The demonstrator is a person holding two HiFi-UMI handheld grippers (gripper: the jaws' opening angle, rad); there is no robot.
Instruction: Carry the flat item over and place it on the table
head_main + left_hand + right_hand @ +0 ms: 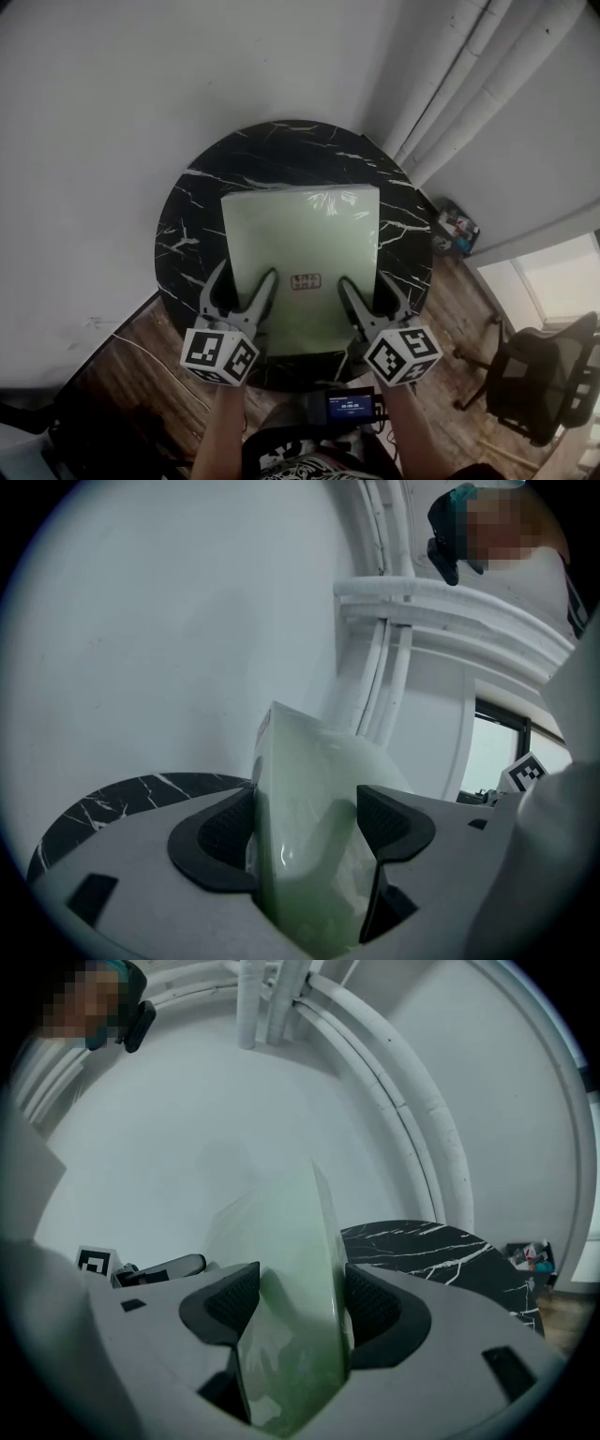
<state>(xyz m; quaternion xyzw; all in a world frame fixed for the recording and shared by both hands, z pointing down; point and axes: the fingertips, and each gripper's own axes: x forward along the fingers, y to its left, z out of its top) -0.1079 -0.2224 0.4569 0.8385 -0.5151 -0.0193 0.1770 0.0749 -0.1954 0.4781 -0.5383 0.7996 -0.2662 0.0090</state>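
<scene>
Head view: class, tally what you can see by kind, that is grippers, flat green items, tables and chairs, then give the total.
grippers: 2 (left gripper, right gripper, each shut on the flat green item)
flat green item: 1
table: 1
chair: 1
Total: 5

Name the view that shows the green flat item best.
The head view: it shows the flat item whole, over the black table, the left hand-held gripper and right hand-held gripper clamping its near edge. The left gripper view and right gripper view show only an edge-on slice between the jaws.
</scene>
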